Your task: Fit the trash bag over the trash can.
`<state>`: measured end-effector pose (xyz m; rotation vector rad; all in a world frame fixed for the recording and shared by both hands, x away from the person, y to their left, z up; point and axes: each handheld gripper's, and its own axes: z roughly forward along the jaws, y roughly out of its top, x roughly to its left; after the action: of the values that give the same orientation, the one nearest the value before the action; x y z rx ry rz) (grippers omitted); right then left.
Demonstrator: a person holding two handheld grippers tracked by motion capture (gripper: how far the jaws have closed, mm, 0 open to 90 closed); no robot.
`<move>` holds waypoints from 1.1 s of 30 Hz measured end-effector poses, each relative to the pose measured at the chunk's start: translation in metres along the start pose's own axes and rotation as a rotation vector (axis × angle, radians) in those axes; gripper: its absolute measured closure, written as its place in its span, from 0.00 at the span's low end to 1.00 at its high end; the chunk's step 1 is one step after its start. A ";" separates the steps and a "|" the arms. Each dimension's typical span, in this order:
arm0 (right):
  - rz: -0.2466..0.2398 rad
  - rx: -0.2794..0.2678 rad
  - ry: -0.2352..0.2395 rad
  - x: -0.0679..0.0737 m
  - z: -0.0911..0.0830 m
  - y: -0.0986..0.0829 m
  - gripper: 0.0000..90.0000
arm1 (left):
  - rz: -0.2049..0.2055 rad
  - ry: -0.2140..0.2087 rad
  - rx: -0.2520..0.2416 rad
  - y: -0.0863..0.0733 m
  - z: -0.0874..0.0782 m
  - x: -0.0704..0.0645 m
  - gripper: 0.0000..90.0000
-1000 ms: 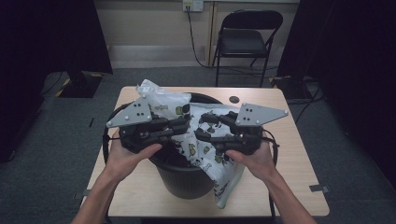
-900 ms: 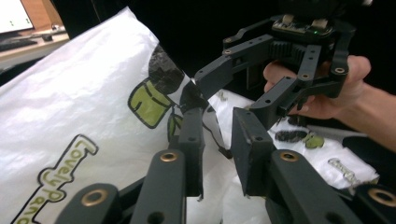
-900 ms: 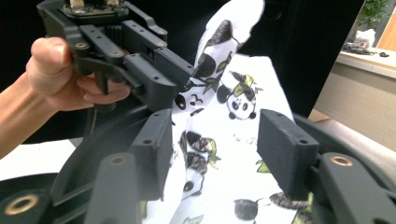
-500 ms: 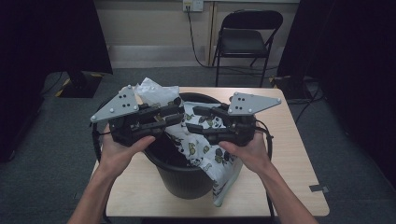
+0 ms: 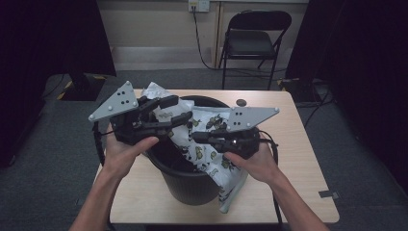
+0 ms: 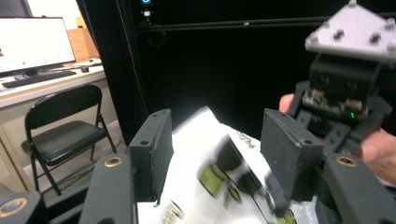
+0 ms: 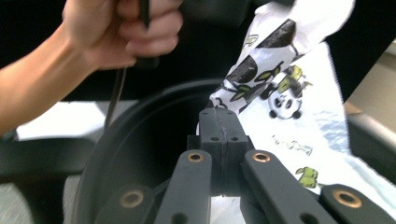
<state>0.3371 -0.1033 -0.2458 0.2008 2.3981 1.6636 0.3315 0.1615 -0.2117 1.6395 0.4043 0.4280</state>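
The panda-print bin liner (image 5: 207,144) seems thin and slippery; right hand-held gripper (image 7: 219,122) is clamped on its edge, left hand-held gripper (image 6: 215,158) stands apart.

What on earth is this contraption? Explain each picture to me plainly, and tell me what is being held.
No robot here: a person holds hand-operated tongs in each hand, each with its own camera. The high view looks down on a wooden table bearing a black bin. A white bag printed with pandas drapes over the bin's rim. The left tongs hang above the bin. Their own view shows the jaws apart with the bag between them, not pinched. The right tongs reach in from the other side. Their view shows the jaws pressed together at the bag's edge, apparently gripping it, above the bin's mouth. The grey plates and cables belong to the tongs.
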 end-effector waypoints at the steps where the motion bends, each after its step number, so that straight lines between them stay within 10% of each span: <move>1: -0.006 0.017 0.006 0.001 0.000 -0.002 1.00 | -0.002 -0.008 0.011 -0.001 0.002 0.000 0.51; 7: -0.009 0.034 0.029 0.004 -0.001 -0.013 0.99 | 0.000 -0.039 0.136 -0.018 0.012 0.003 0.71; 12: 0.039 -0.022 -0.036 -0.001 -0.008 -0.018 0.70 | -0.020 -0.049 0.165 -0.036 0.010 0.006 0.71; 18: 0.111 -0.062 -0.138 -0.015 -0.021 -0.028 0.58 | -0.029 -0.063 0.220 -0.052 0.008 0.008 0.69; 33: 0.247 -0.068 -0.332 -0.040 -0.039 -0.050 0.39 | -0.031 -0.058 0.114 -0.035 0.000 0.007 0.59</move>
<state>0.3666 -0.1654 -0.2751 0.7266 2.1332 1.6519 0.3372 0.1687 -0.2460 1.7502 0.4160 0.3386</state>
